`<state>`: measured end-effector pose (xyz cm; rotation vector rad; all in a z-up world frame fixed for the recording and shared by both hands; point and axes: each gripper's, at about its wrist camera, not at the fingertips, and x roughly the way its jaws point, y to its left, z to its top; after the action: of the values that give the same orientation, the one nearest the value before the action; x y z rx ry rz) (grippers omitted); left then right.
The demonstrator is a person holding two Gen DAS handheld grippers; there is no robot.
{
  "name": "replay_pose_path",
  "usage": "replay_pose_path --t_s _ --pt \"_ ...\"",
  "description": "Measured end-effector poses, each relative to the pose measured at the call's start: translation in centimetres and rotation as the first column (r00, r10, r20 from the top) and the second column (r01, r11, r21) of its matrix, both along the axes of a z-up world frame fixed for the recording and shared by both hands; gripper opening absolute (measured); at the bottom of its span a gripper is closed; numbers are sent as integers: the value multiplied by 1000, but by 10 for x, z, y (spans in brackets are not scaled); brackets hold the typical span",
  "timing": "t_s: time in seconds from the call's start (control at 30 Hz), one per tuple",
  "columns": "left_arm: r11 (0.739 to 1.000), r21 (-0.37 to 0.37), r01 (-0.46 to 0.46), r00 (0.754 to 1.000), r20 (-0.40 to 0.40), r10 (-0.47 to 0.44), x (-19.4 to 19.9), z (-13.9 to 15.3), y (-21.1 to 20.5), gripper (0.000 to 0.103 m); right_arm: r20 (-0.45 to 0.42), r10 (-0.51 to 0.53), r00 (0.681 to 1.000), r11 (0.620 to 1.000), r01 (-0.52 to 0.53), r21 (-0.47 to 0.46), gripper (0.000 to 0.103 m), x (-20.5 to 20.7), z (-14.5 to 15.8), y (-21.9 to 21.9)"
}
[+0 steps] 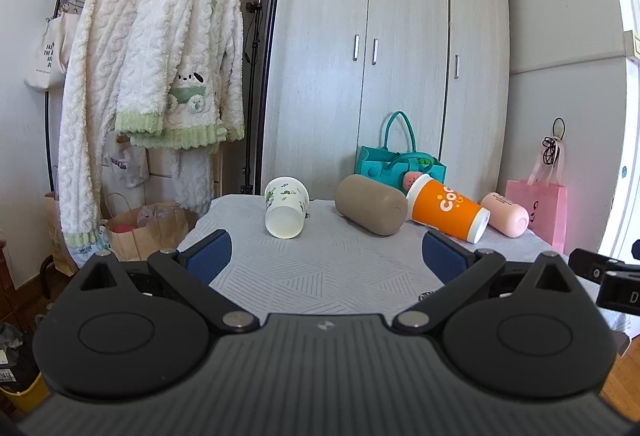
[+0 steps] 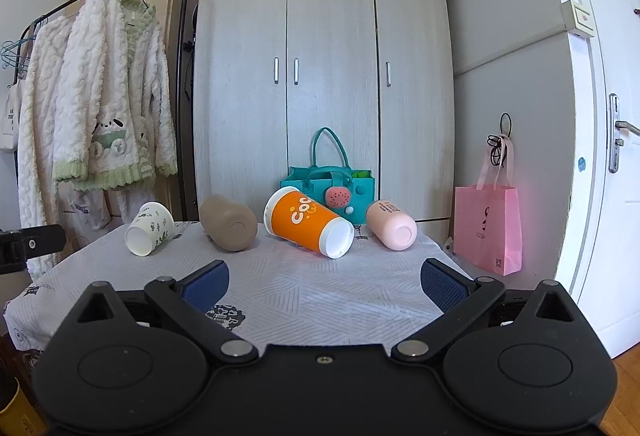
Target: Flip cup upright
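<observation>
Cups: four lie on their sides in a row at the table's (image 2: 320, 292) far edge, ahead of your grippers: white cup (image 1: 285, 207), tan cup (image 1: 370, 203), orange cup (image 2: 310, 222), pink cup (image 2: 391, 224).
Left gripper (image 1: 326, 256): released, holding nothing; the white cup lies just left of its line.
Right gripper (image 2: 324, 282): released, holding nothing; the orange cup lies straight ahead.
Room: bare cloth lies between your fingers and the row.
Edges: a teal bag (image 2: 332, 181) sits right behind the orange cup.

Clothed table (image 2: 320, 288), four cups (image 2: 310, 224) toppled
</observation>
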<state>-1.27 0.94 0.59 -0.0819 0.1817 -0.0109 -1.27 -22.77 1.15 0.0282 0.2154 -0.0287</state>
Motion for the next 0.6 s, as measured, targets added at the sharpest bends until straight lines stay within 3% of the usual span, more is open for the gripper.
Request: replay_pose_path --t_s 0.6 --pt "1000 -21 9 1000 -27 -9 6 -4 4 103 -17 -3 1000 1000 3 -25 103 5 -4 4"
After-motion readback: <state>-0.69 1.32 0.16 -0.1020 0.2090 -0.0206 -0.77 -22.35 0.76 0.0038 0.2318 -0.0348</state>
